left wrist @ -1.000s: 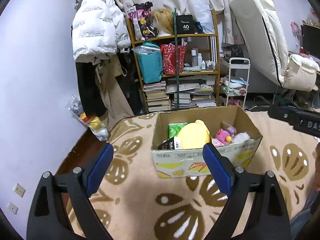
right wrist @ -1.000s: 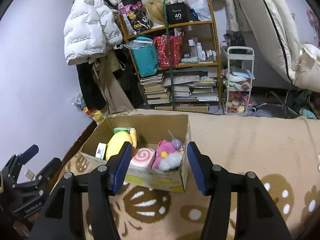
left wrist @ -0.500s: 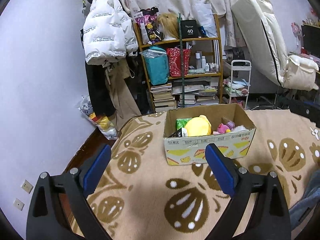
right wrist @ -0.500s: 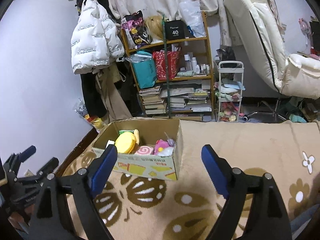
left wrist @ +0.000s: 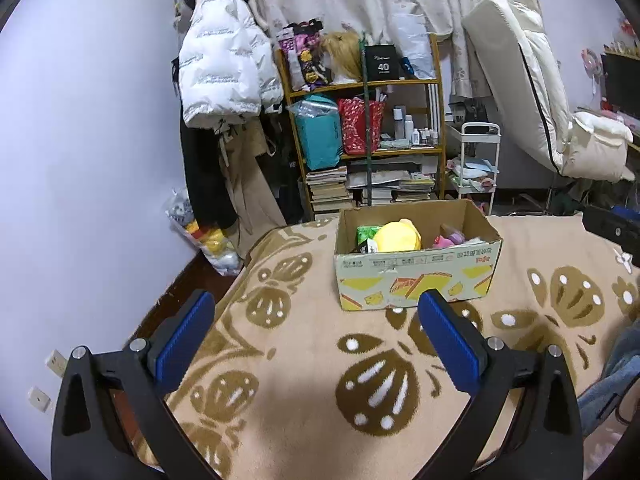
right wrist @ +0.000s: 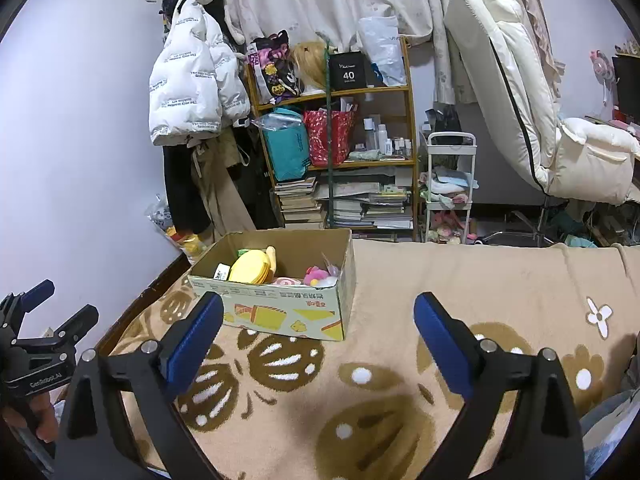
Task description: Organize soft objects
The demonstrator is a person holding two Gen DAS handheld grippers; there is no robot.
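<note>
Left wrist | left hand-held gripper [left wrist: 312, 316] opening, empty | right hand-held gripper [right wrist: 318, 318] opening, empty | cardboard box [left wrist: 416, 280] ahead

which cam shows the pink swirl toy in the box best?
Right wrist. The pink swirl toy shows its top face there, just behind the cardboard box front wall, beside the yellow plush. In the left wrist view, the box's front wall hides it.

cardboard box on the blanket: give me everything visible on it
The cardboard box is brown corrugated, open-topped, with yellow snack graphics and red lettering printed on its white front. It sits upright on the beige patterned blanket, ahead of both grippers and untouched by them. Inside lie a yellow plush, a green pack, a pink toy and a pink swirl item.
</note>
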